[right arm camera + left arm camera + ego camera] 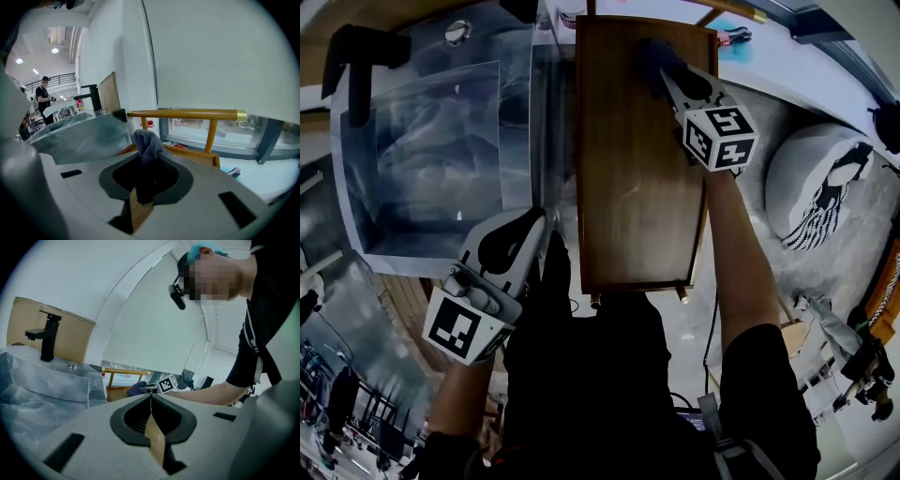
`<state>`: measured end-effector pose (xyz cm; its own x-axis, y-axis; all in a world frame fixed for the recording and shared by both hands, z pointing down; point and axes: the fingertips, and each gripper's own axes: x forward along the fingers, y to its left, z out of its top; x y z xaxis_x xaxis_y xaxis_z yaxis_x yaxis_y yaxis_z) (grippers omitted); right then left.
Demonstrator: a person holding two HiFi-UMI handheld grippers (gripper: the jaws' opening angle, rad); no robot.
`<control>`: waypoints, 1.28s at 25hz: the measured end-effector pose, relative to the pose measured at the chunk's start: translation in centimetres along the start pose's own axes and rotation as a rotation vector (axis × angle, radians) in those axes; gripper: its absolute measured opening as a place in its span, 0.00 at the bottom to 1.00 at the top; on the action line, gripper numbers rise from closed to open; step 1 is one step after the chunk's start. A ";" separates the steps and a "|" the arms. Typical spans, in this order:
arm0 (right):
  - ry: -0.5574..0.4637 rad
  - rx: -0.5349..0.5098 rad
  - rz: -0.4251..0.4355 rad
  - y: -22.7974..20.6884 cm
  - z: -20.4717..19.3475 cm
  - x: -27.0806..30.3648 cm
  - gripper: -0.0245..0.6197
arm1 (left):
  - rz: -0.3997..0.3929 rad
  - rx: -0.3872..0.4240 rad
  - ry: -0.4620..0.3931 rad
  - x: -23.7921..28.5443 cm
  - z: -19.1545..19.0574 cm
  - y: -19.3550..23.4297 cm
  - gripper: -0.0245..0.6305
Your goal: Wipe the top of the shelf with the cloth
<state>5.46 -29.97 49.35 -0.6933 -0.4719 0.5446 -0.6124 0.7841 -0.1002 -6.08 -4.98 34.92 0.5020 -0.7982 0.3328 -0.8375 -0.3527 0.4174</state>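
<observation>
A white wall (211,56) stands tall ahead of the right gripper (148,152). Low down on it is a window (197,129) with a grey frame. Left of this gripper sits a sink (431,159) wrapped in clear plastic, with a black tap (48,336). To its right, the floor (755,159) is grey, and a round white cushion (820,183) lies there. Far off to the left, lights (55,50) shine on the ceiling.

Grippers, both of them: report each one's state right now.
Left gripper: shut, nothing between its jaws.
Right gripper: shut on the cloth.
</observation>
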 end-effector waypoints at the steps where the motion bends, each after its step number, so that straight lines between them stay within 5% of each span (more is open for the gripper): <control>1: 0.001 0.002 -0.001 -0.1 -0.1 0.3 0.13 | 0.001 -0.001 0.001 0.0 -0.1 0.0 0.07; 32: 0.163 0.018 0.026 5.4 -9.8 -2.4 0.13 | -0.057 0.009 0.015 -1.7 -2.5 -2.8 0.07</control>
<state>7.50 -20.68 55.68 -0.6396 -0.3786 0.6690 -0.6025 0.7874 -0.1303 -4.04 -1.36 35.32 0.5521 -0.7695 0.3210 -0.8092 -0.4018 0.4287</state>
